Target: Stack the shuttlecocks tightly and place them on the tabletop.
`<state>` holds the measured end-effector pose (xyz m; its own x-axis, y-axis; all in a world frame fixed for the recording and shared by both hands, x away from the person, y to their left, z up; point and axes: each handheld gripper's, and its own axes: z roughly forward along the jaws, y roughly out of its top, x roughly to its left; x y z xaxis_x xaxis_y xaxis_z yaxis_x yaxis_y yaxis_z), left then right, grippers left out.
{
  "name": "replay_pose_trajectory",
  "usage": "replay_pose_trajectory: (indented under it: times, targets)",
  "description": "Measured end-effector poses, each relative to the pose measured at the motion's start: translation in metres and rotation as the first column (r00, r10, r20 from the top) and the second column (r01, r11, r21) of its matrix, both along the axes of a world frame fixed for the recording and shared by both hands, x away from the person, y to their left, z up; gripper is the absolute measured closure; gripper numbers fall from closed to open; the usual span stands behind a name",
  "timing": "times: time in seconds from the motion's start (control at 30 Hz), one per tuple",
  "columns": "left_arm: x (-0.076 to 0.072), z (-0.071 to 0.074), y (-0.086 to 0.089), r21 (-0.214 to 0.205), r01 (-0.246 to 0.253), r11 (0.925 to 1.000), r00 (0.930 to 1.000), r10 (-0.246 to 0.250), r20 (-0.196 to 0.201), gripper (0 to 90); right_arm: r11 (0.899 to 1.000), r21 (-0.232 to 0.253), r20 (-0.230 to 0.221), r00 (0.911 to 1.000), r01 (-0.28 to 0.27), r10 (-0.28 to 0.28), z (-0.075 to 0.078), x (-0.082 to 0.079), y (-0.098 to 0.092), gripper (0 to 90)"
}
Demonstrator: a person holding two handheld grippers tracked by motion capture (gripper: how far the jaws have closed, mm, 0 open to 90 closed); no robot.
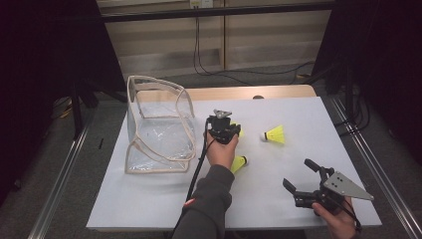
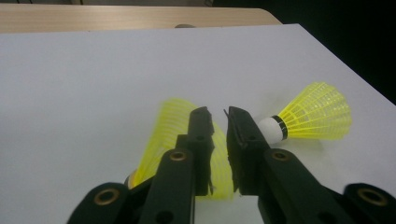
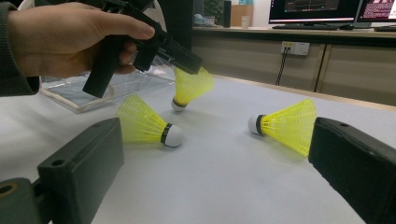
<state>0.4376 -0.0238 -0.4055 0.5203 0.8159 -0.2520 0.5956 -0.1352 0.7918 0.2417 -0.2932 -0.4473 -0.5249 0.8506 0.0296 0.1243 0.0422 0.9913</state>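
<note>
On the white table three yellow shuttlecocks lie close to its middle. Beside them, on the left of the high view, stands a clear plastic bag with a beige border, its mouth open toward the top.

The left gripper is held by the left hand just right of the bag, and it points down at the first shuttlecock. Seen from the left gripper view, the two black jaws are closed on the rim of its yellow skirt, so a thin part of the skirt is pinched between them. From the right gripper view this shuttlecock stands nearly upright, with the cork end touching the table and the skirt end caught in the jaws.

A second shuttlecock lies on its side to the right of the left gripper, near but not touching; its white cork points to the left in the high view. A third shuttlecock lies on its side just beside the left hand, nearer to the person.

The right gripper is well apart from them, near the front right corner of the table, held by the right hand. Its jaws stand wide apart and nothing is between them.
</note>
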Motion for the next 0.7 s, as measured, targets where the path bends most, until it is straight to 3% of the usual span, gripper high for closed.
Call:
replay_pose_trajectory:
  times: [0.1,0.23,0.4,0.7]
  targets:
    - [0.001,-0.002,-0.001,-0.002,0.004,1.0000,1.0000,-0.004,-0.009,86.9,1.000,-0.001,0.001,1.0000,0.000,0.000,0.000,0.000,0.000,2.8]
    - [0.002,-0.006,-0.004,0.029,0.022,0.9993,0.9996,-0.021,-0.020,89.1,1.000,-0.002,-0.001,1.0000,0.000,0.000,0.000,0.000,0.000,2.8]
    - [0.001,-0.008,-0.008,0.007,0.034,0.9994,0.9990,-0.034,-0.030,89.3,1.000,-0.001,-0.003,1.0000,-0.001,0.001,0.000,0.000,0.000,2.8]
    - [0.000,-0.010,-0.012,0.012,0.064,0.9979,0.9967,-0.064,-0.050,89.3,1.000,-0.003,-0.004,1.0000,0.001,-0.001,-0.001,0.000,0.000,2.7]
